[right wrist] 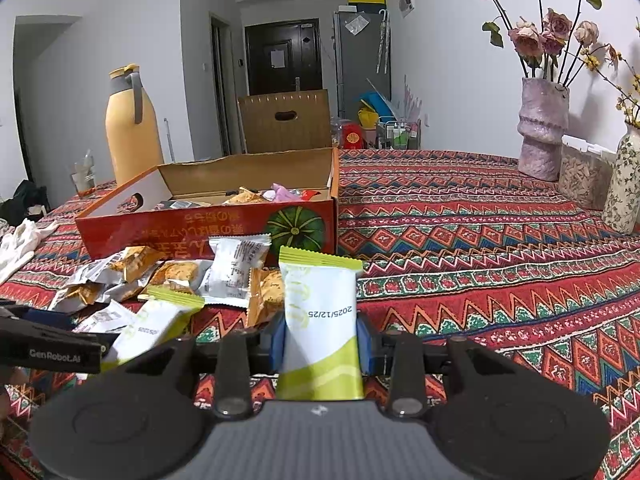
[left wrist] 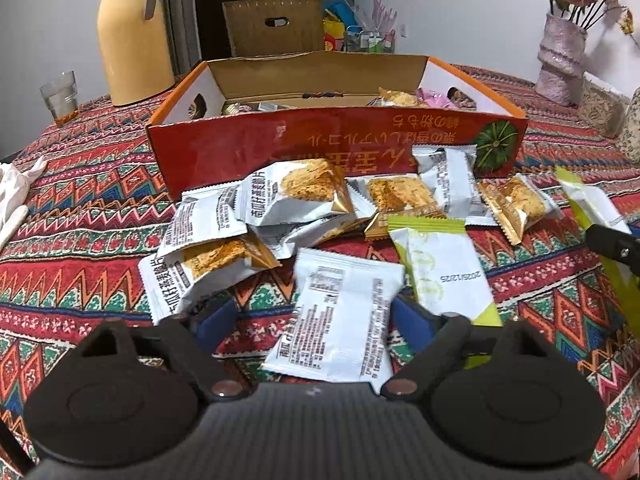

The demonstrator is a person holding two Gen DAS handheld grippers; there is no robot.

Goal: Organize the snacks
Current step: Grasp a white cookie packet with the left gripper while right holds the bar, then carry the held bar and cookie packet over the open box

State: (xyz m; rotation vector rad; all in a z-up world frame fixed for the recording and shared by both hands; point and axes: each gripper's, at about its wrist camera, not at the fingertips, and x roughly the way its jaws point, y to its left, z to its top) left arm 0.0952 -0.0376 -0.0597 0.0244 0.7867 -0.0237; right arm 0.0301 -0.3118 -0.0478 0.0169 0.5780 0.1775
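Left wrist view: the left tool (left wrist: 312, 320) tilts down toward the desk (left wrist: 88, 216) under its patterned cloth, its blue pads (left wrist: 412, 322) spread apart on either side of a white snack packet (left wrist: 340, 312) lying flat. The left pad clearly stands off the packet; the right pad sits at its edge, with no visible squeeze. A green-and-white packet (left wrist: 444, 268) lies just beside it, and more packets (left wrist: 296, 196) are heaped against the front wall of the orange box (left wrist: 248, 148). The right tool (left wrist: 616, 248) shows at the right edge.

Right wrist view: the right tool (right wrist: 322, 338) points forward and slightly down, its pads clamped on a green-and-white packet (right wrist: 320, 312) held upright above the desk (right wrist: 480, 248). The orange box (right wrist: 180, 236) sits behind the heap, a few snacks inside. The left tool (right wrist: 52, 344) enters from the left, low over the pile.
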